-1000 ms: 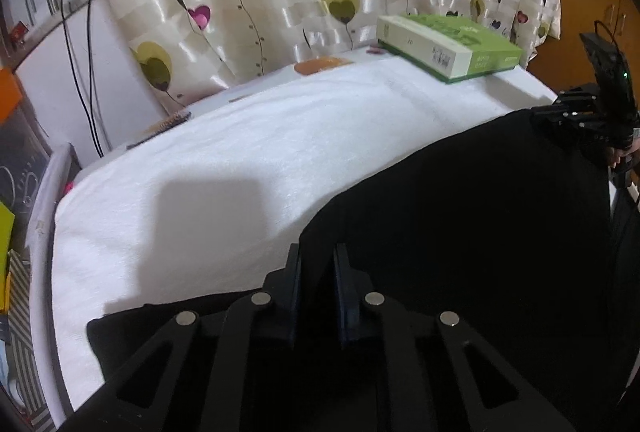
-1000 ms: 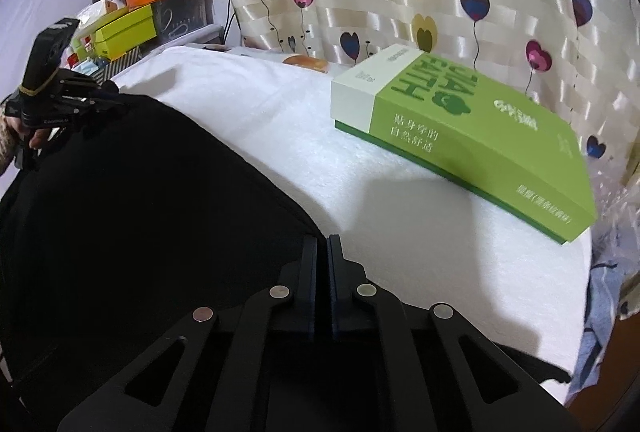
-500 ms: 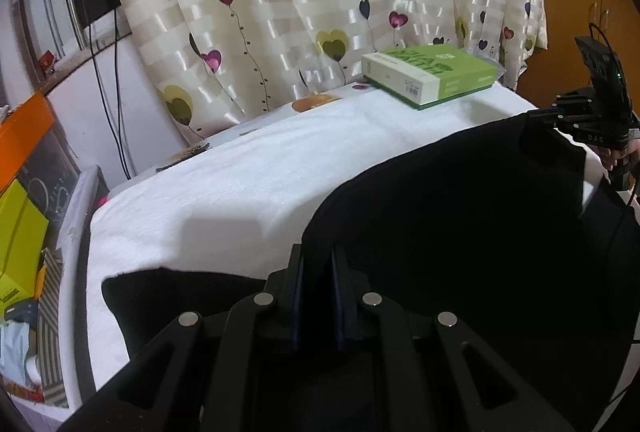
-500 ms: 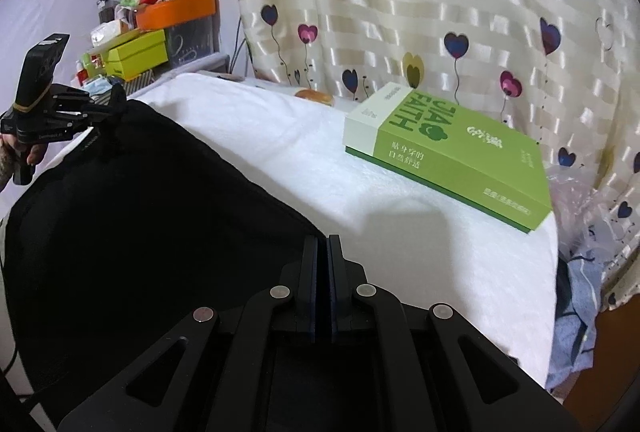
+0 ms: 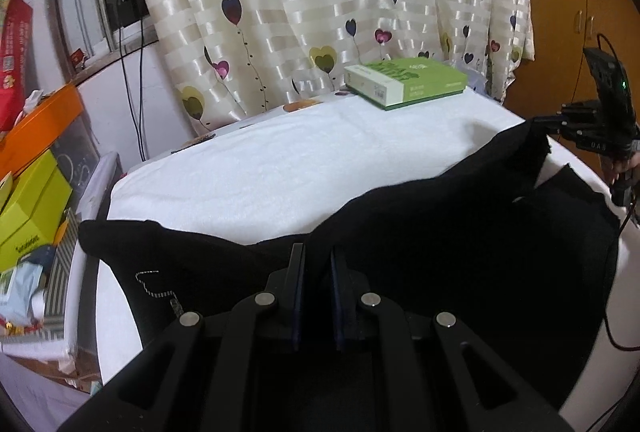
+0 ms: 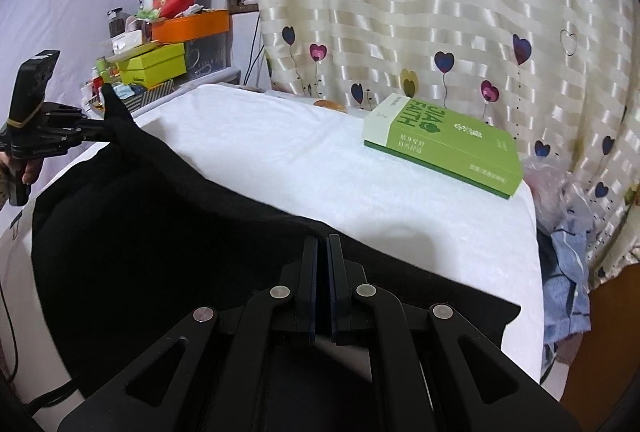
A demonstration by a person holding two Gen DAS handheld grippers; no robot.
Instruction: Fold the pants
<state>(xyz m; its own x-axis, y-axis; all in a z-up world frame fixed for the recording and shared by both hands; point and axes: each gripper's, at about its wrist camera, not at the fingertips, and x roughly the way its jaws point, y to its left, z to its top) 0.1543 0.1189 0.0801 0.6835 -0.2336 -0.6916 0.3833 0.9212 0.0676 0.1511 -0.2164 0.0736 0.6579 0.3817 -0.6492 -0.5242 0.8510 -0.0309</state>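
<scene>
Both grippers, left gripper (image 5: pixel 316 264) and right gripper (image 6: pixel 322 256), pinch a raised edge of the black fabric pants (image 5: pixel 460 232) above the white towel-covered table (image 5: pixel 280 160), mid-fold, with laying flat apparently left.

**Pants across the near half of the table**

The pants (image 5: pixel 460 232) lie over the near part of the towel-covered table (image 5: pixel 280 168), one edge raised between the left gripper (image 5: pixel 316 264) and the right gripper (image 6: pixel 323 252). A box (image 6: pixel 448 144) sits on the far right corner, before the curtain (image 6: pixel 440 12). Stacked boxes (image 6: pixel 160 66) stand beyond the table's left end.
</scene>
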